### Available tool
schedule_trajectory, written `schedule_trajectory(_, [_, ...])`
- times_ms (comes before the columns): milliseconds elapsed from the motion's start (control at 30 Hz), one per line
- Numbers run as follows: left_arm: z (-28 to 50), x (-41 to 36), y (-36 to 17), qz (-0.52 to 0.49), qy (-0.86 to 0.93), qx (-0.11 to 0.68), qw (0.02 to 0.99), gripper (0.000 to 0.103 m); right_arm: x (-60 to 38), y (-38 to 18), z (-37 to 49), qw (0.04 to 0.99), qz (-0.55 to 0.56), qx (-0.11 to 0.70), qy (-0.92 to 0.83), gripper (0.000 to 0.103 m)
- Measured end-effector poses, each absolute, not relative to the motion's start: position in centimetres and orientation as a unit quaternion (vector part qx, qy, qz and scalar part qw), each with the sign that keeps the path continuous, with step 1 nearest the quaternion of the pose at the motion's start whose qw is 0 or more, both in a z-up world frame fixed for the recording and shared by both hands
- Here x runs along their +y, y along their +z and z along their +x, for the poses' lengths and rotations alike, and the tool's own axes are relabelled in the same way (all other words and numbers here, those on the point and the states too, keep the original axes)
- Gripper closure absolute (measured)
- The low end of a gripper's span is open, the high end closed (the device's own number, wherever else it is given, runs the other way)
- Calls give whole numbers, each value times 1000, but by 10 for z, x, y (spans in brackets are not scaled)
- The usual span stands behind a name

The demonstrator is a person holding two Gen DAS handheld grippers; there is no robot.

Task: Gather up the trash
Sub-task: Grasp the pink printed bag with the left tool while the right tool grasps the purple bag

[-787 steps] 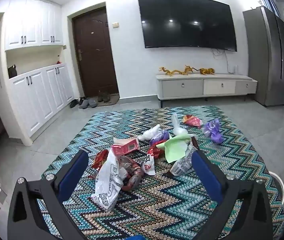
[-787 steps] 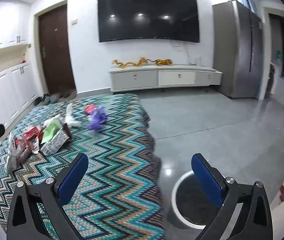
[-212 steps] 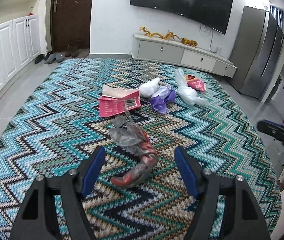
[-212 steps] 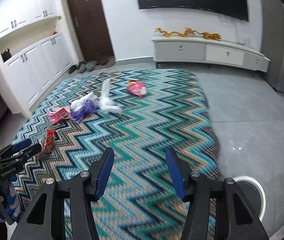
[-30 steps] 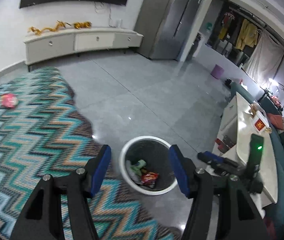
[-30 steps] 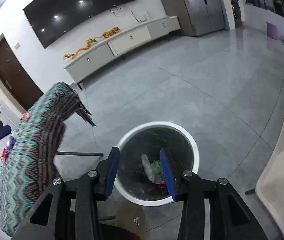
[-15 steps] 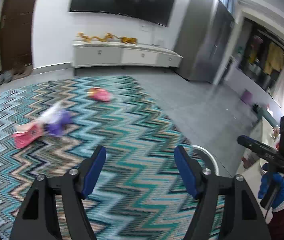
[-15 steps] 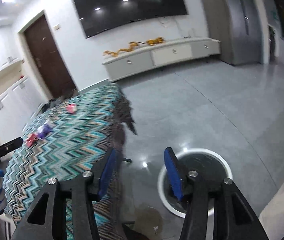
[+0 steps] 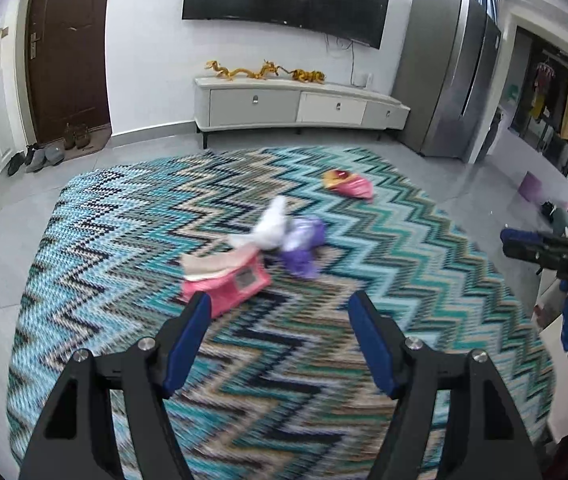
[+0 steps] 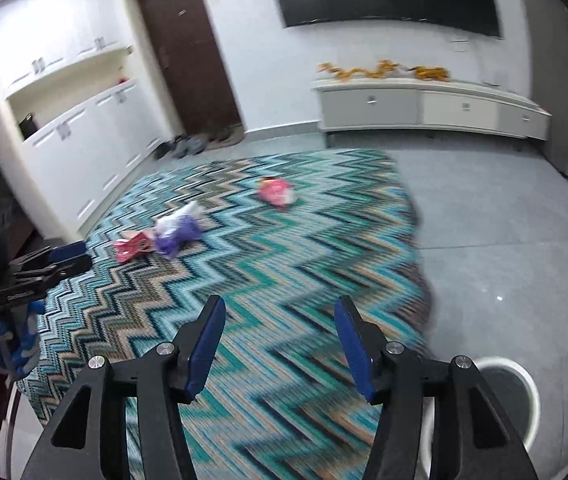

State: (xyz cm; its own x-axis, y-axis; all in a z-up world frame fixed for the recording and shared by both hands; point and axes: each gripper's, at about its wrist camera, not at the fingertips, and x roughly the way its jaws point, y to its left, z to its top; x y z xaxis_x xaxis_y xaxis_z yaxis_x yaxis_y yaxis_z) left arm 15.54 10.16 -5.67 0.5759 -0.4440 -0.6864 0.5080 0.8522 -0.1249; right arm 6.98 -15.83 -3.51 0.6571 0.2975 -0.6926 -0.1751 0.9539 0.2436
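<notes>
Left claw (image 9: pixel 278 336) is hanging over the near part of the zigzag-cloth counter (image 9: pixel 423 240), released, blue pads apart, nothing between them; its jaws have just been opening. Right claw (image 10: pixel 280 342) is also released and empty, jaws just been opening wider too, sitting above the counter's near right edge.

Trash lying on the counter, all well past both claws:
- pink carton (image 9: pixel 226 278), nearest the left claw, just beyond its left fingertip and apart from it, lying flat with its flap open
- white crumpled bag (image 9: pixel 270 226) behind the carton, touching the purple bag (image 9: pixel 303 242) on its right
- pink-and-yellow wrapper (image 9: pixel 347 184) lying alone farther back, toward the right edge

The right wrist view is showing the same four in the same order: carton (image 10: pixel 134 246), purple bag (image 10: pixel 176 236), white bag (image 10: pixel 182 214), wrapper (image 10: pixel 278 192).

White-rimmed bin (image 10: pixel 523 384) is standing on the grey floor just right of the right claw, below the counter edge, mostly hidden behind the claw's frame; contents can't be told.

Each claw is showing up at the edge of the other's view, held by a blue-and-white gloved hand (image 10: pixel 16 340). Both frames are motion-blurred, so print on the trash isn't readable.

Background: TV on the wall, low cabinet with gold dragon figures, brown door, shoes beside it.
</notes>
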Motion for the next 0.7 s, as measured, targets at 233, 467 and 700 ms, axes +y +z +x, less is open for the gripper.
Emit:
schedule_trajectory(233, [203, 109, -79, 70, -295, 384, 872, 33, -101, -54, 133, 885, 69, 415, 197, 47])
schedule_trajectory(467, [237, 99, -100, 91, -341, 409, 842, 33, -60, -75, 172, 869, 71, 434, 226, 47])
schedule_trajectory(700, [244, 97, -111, 74, -365, 429, 823, 35, -37, -89, 194, 856, 83, 448, 244, 47])
